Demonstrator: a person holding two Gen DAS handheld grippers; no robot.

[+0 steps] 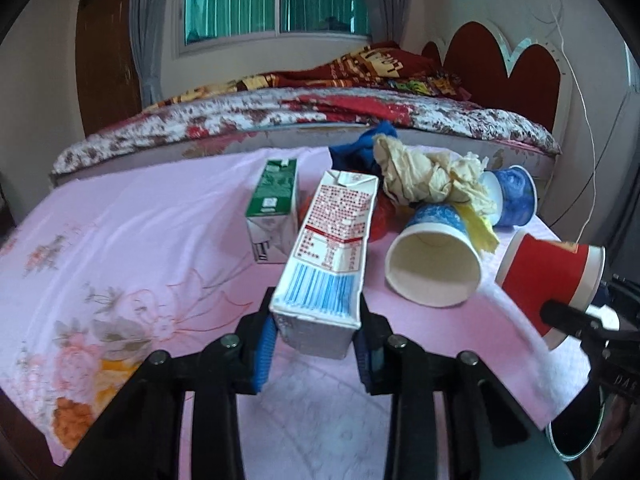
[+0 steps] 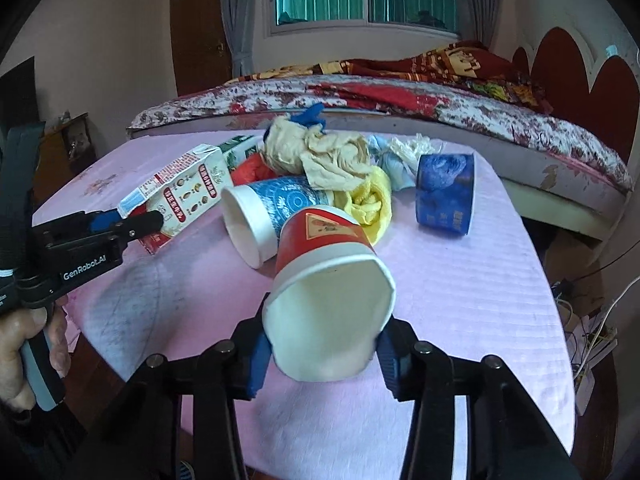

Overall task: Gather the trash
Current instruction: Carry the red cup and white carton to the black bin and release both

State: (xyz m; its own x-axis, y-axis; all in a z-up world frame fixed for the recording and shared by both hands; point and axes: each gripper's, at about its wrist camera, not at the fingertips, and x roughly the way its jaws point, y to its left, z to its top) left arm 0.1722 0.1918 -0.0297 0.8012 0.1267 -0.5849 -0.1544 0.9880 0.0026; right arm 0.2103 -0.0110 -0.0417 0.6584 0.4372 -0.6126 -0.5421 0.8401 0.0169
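My left gripper (image 1: 316, 336) is shut on a white and red milk carton (image 1: 332, 240), holding it by its bottom end above the pink table (image 1: 120, 240); it also shows in the right wrist view (image 2: 180, 196). My right gripper (image 2: 322, 356) is shut on a red paper cup (image 2: 324, 280), squeezed at its rim, mouth toward the camera; the cup shows at right in the left wrist view (image 1: 552, 276). On the table lie a green carton (image 1: 274, 208), a blue cup on its side (image 2: 264, 216), another blue cup (image 2: 444, 196), crumpled beige paper (image 2: 320, 156) and a yellow cloth (image 2: 372, 200).
A bed (image 2: 400, 96) with a floral cover stands right behind the table. A red headboard (image 1: 500, 52) is at the right. A dark round bin (image 1: 576, 432) shows below the table's right edge. Cables hang at the right.
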